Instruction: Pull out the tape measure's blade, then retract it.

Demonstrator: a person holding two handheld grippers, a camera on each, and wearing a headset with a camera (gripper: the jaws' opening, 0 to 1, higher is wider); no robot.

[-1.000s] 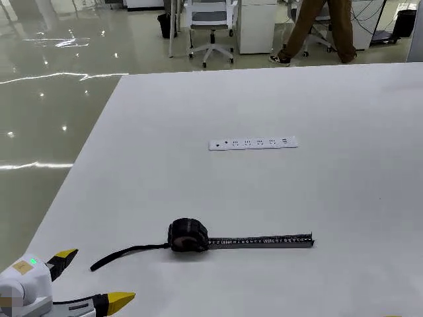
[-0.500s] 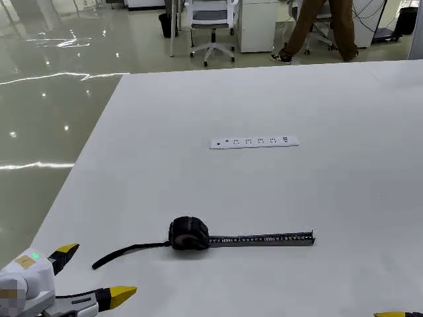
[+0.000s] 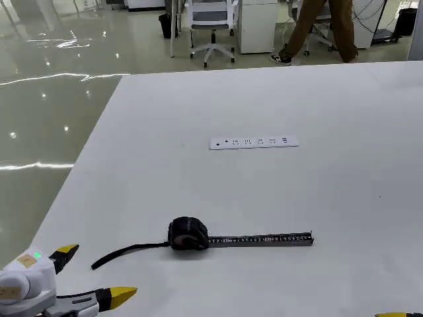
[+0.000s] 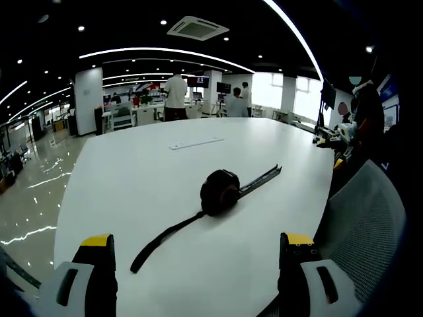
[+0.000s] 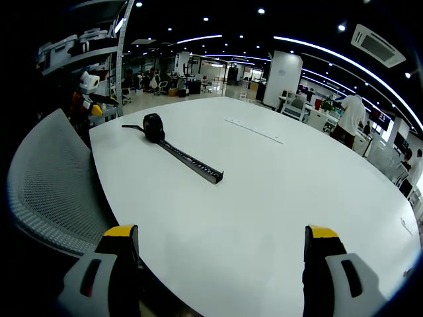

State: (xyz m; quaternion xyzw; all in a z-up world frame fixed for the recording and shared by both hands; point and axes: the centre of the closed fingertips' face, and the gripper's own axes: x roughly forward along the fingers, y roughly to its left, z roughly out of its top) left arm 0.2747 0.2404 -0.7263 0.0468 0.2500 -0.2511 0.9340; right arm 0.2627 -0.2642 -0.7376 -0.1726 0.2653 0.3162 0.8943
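A black tape measure (image 3: 188,234) lies on the white table (image 3: 264,99), its blade (image 3: 261,240) drawn out to the right and a black strap (image 3: 125,253) trailing left. My left gripper (image 3: 96,272) hovers open at the table's near-left corner, short of the strap. In the left gripper view the tape measure (image 4: 220,191) sits ahead between the open yellow-tipped jaws of my left gripper (image 4: 198,243). My right gripper (image 5: 221,232) is open near the table's edge; the tape measure (image 5: 154,127) and blade (image 5: 192,160) lie far ahead to the left.
A white power strip (image 3: 253,142) lies mid-table beyond the tape measure. Office chairs (image 3: 211,23) and a standing person (image 3: 322,26) are past the far edge. A grey mesh chair back (image 5: 46,185) stands close to the near edge. The glossy floor (image 3: 46,99) lies to the left.
The head camera shifted slightly. A yellow jaw tip has come into the bottom right corner of the head view. The tape measure and its blade have not moved.
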